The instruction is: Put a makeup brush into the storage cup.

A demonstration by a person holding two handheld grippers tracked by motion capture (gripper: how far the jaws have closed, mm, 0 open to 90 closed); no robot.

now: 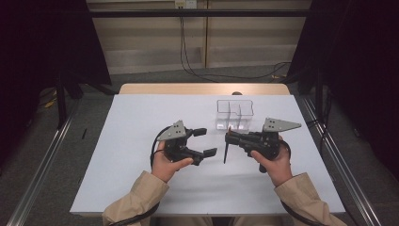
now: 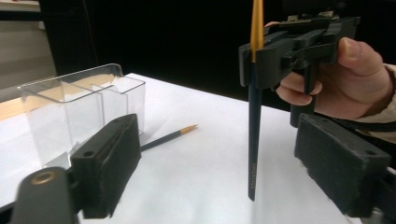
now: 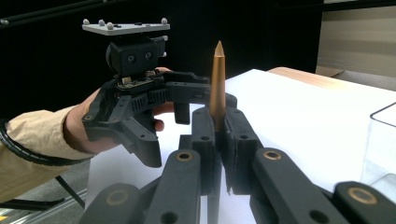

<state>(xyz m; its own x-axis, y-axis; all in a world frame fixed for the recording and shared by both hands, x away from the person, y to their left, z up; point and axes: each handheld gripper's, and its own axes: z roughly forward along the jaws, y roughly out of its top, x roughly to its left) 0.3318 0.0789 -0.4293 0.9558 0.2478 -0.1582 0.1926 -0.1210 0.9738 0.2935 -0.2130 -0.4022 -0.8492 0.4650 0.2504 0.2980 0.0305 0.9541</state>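
Observation:
My right gripper (image 1: 229, 137) is shut on a dark pen (image 1: 226, 151) with a gold pointed end (image 3: 217, 79). It holds the pen upright, with the dark lower end near the white table (image 1: 141, 183). In the left gripper view the pen (image 2: 253, 140) hangs between my own two jaws without touching either. My left gripper (image 1: 208, 141) stands open just left of the pen, with nothing in its grip. A second dark pen with a gold tip (image 2: 169, 136) lies flat on the table beside a clear divided box (image 2: 79, 100).
The clear box (image 1: 235, 113) stands on the table just beyond the two grippers. A wooden strip (image 1: 202, 88) runs along the table's far edge. Metal rails (image 1: 42, 165) flank the table on both sides, and cables lie on the floor behind.

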